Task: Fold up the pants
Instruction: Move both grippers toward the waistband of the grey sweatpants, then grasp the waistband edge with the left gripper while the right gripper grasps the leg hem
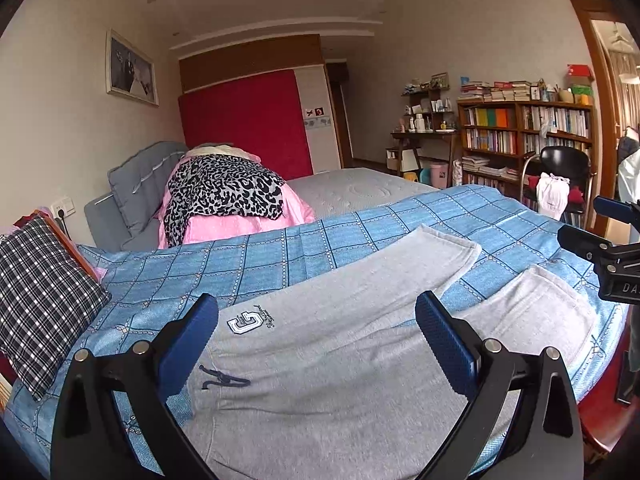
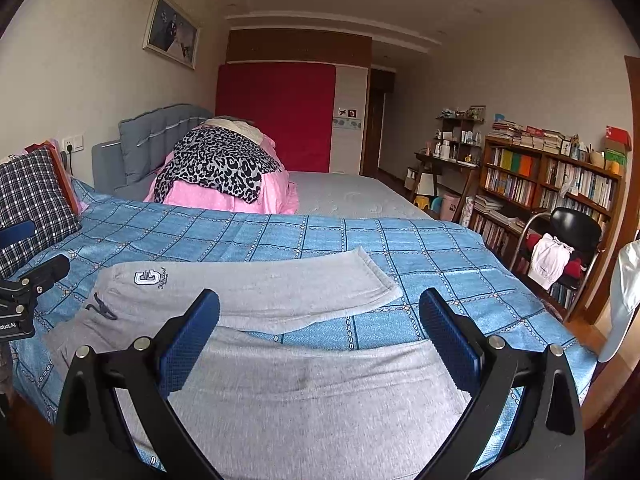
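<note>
pants (image 1: 340, 344) | grey, logo patch | flat, unfolded, legs apart | on blue checked bedspread (image 1: 280, 248)
</note>
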A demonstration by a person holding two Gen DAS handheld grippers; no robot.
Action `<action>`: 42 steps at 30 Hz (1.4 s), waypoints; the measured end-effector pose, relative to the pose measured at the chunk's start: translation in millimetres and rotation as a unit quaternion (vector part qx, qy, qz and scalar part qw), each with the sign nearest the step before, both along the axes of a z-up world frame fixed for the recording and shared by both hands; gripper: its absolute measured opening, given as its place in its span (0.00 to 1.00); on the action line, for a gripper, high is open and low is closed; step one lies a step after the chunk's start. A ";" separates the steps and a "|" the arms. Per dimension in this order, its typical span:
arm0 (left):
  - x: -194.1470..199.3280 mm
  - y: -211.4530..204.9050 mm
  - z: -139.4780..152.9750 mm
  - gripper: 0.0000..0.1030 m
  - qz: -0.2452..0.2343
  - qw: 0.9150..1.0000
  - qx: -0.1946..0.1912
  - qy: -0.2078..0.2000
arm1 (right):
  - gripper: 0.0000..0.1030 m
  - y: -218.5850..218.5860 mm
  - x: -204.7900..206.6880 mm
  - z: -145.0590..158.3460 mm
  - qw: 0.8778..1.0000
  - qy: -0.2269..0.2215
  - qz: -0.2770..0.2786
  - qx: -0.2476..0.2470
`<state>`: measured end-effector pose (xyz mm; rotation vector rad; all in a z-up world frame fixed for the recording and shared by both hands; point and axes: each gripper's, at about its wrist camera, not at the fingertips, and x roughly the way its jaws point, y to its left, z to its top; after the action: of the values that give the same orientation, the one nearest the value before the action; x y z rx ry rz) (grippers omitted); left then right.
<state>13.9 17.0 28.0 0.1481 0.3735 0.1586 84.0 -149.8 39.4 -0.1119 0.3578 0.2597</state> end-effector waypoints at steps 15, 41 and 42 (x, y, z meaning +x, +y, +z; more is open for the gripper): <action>47.2 13.6 13.0 0.95 0.040 0.999 0.018 -0.013 | 0.98 -3.5 66.9 9.6 1.000 0.009 -0.018 0.005; 163.4 93.0 -12.7 0.95 0.048 0.993 -0.044 0.094 | 0.98 7.5 221.4 -24.1 0.996 0.088 -0.017 0.007; 167.8 100.9 -15.8 0.95 0.050 0.992 -0.050 0.101 | 0.98 8.2 230.1 -29.1 0.995 0.096 -0.017 0.007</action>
<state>181.7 118.0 12.2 0.0462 0.5909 0.2247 314.1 -141.6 10.3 -0.0677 0.5485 0.2404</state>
